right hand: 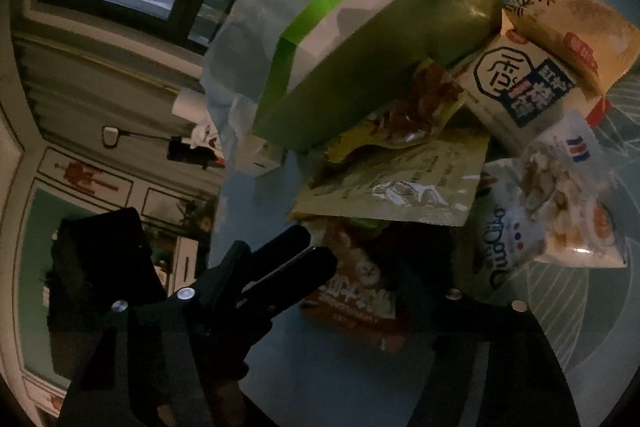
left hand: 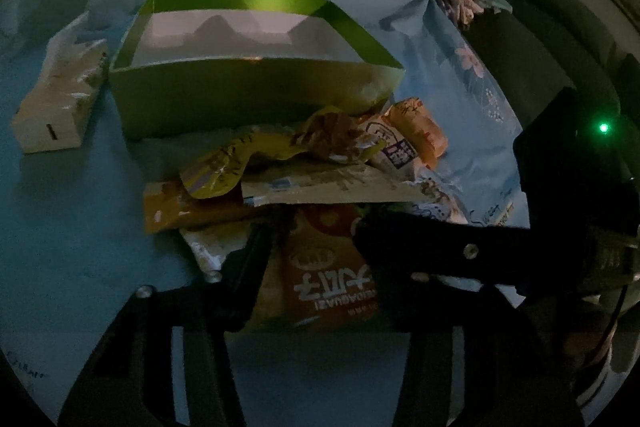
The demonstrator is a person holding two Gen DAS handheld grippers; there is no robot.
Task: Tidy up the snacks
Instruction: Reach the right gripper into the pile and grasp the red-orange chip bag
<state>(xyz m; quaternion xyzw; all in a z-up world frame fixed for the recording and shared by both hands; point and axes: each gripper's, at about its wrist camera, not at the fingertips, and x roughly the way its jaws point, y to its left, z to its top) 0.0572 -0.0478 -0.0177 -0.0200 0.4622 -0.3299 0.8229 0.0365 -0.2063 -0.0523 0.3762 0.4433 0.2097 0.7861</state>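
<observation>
Orange snack pkt (left hand: 328, 267) sitting between left gripper's (left hand: 312, 239) half-open jaws, right gripper (right hand: 360, 259) hovering wide, w/ green box (left hand: 256, 95) lying empty, pile unsorted.

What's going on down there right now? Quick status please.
Both tools straddle the orange snack packet, grip unclear. Green box open, empty. Other packets piled between.

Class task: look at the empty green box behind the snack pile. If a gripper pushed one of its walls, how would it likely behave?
The green box looks thin-walled, open-topped and empty, so it probably slides rather than resists. Its shallow, wide shape makes tipping unlikely.
</observation>
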